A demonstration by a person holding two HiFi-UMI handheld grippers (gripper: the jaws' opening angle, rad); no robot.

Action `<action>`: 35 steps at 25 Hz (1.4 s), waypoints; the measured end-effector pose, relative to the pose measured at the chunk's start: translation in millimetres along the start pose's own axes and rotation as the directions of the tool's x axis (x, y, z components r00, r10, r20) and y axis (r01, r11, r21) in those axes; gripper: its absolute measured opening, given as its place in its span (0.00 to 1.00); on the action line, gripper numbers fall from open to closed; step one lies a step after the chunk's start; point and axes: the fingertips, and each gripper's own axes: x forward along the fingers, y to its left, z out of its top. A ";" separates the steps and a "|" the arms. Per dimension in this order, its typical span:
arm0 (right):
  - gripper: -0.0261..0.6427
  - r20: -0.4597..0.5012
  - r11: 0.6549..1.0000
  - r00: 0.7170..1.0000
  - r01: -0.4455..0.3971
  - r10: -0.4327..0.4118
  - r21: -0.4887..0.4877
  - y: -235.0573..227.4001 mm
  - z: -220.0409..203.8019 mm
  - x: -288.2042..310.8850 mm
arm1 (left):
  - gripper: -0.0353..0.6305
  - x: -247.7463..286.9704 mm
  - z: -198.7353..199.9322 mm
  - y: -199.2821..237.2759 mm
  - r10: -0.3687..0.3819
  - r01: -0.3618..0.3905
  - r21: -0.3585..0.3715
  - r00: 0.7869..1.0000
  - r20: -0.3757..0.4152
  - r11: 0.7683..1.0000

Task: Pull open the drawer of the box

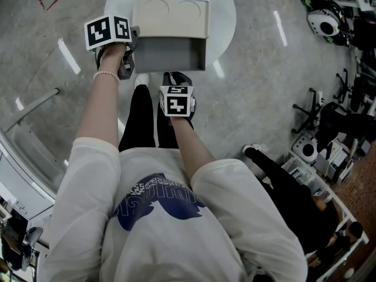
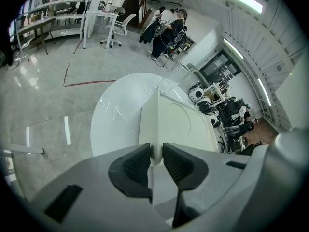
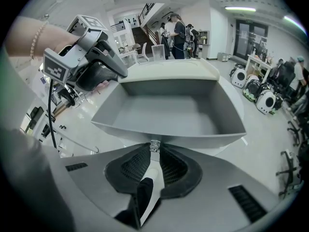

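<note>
A cream box stands on a round white table, and its grey drawer juts out toward me, empty inside. My left gripper grips the box's left front corner; in the left gripper view its pads press on the cream edge. My right gripper sits at the drawer's front wall. In the right gripper view its jaws are shut on the small metal knob below the drawer's rim. The left gripper also shows there, at the box's side.
The table stands on a polished grey floor. A black office chair and shelves with white helmets line the right side. Another person in black trousers stands close behind my right. Desks and people stand far off.
</note>
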 end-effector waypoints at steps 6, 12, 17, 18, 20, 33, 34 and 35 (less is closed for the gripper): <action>0.12 0.000 1.000 1.000 -0.002 0.002 -0.004 0.6 -0.9 -0.1 | 0.19 0.2 1.1 -0.2 0.000 0.000 -0.001 1.000 0.002 1.000; 0.12 0.005 1.000 1.000 -0.007 0.007 -0.010 0.7 -2.1 -1.9 | 0.19 -0.2 -0.4 -1.6 0.002 -0.002 -0.002 1.000 0.004 1.000; 0.12 0.000 1.000 1.000 -0.012 0.012 -0.018 1.3 -3.4 -0.1 | 0.19 -0.8 -0.9 -1.4 0.002 -0.002 -0.005 1.000 0.004 1.000; 0.12 0.000 1.000 1.000 -0.011 0.011 -0.019 1.0 -3.7 0.5 | 0.19 -0.4 -1.5 -1.3 0.002 -0.002 -0.006 1.000 0.004 1.000; 0.12 -0.007 1.000 1.000 -0.011 0.010 -0.020 0.3 -4.8 1.0 | 0.19 0.2 -2.6 -1.5 0.002 -0.002 -0.006 1.000 0.004 1.000; 0.13 -0.009 1.000 1.000 -0.025 0.025 -0.018 1.8 -5.5 6.4 | 0.19 0.4 -1.7 0.2 0.001 -0.001 -0.004 1.000 0.005 1.000; 0.13 -0.009 1.000 1.000 -0.026 0.026 -0.018 1.9 -5.5 6.6 | 0.19 0.7 -1.7 0.5 0.002 -0.002 -0.004 1.000 0.005 1.000; 0.13 -0.007 1.000 1.000 -0.025 0.025 -0.015 1.9 -5.1 6.4 | 0.19 1.1 -1.6 0.6 0.002 -0.002 -0.003 1.000 0.005 1.000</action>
